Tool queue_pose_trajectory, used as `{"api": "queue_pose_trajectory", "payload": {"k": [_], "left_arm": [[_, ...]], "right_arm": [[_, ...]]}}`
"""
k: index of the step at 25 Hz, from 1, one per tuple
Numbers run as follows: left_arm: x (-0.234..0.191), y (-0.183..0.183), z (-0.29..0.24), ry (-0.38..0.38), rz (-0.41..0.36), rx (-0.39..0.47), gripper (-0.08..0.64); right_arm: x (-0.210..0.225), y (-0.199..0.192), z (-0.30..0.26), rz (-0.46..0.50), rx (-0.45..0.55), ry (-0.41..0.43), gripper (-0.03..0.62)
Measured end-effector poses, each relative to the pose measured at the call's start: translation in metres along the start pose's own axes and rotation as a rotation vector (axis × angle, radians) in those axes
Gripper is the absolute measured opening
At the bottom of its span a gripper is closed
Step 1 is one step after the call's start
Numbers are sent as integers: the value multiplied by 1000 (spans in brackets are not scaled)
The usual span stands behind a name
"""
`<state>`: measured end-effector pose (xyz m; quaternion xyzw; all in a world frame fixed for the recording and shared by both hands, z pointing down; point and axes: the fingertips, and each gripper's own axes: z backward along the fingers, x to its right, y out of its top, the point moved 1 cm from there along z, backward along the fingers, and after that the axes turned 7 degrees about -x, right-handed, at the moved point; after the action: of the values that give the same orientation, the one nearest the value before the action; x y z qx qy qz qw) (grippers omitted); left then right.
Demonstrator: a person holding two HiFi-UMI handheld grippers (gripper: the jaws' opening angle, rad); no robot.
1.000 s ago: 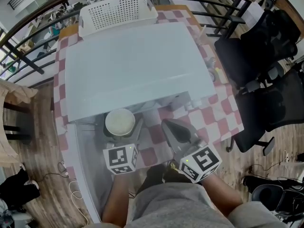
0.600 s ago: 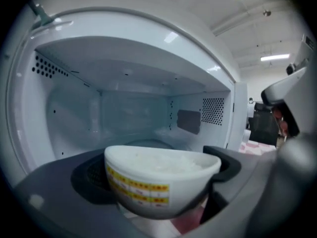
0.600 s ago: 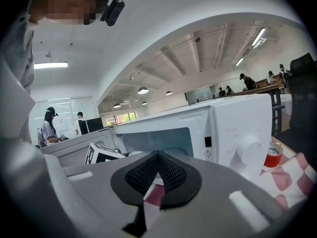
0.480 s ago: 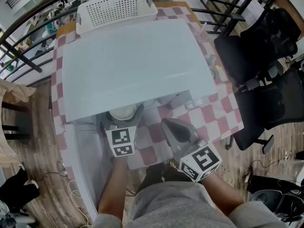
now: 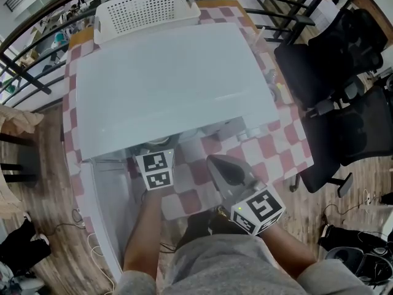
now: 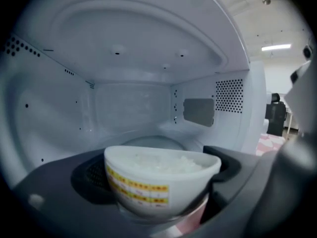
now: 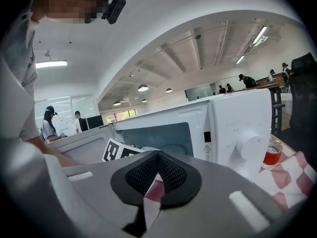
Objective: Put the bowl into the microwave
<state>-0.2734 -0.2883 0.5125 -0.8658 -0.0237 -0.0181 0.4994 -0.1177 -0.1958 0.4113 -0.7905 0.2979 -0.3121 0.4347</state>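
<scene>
1. A big white boxy microwave (image 5: 172, 85) sat on a worktop (image 5: 282, 146) covered with a red and white checked cloth.
2. Its door (image 5: 107, 208) stood open on the left side.
3. The left gripper (image 6: 157, 187) reached into the open front of the microwave. Its two dark grey jaws pinched a round white bowl with a yellow strip on its side (image 6: 148, 177), one jaw on each side.
4. The bowl was full of white rice (image 6: 163, 161). It was just inside the microwave, with the white walls all around it. A round plate (image 6: 148, 142) on the microwave floor lay behind it. I could not tell if the bowl touched the floor.
5. The right gripper (image 7: 157, 157) was out in front of the microwave, over the checked cloth. Its jaws were pressed together and held nothing.
6. A round white knob (image 7: 247, 142) stuck out from the microwave's front. A small red cup (image 7: 271, 153) stood near the microwave's right side.
7. A white plastic basket full of little holes (image 5: 147, 11) sat behind the microwave. Black office chairs (image 5: 331, 72) stood to the right of the worktop.
</scene>
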Motion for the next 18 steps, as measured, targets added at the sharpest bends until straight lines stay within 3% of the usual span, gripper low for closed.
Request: {"api": "queue_pose_trajectory", "payload": {"k": [12,18], "left_arm": [[-13,-1,-7,62,-18,-35,543],[-11,-2,-6,82,-101,-94,541]], "right_arm": [[-3,1,2,8,-1,4,0],[-3,3,5,9,7,-2,0]]}}
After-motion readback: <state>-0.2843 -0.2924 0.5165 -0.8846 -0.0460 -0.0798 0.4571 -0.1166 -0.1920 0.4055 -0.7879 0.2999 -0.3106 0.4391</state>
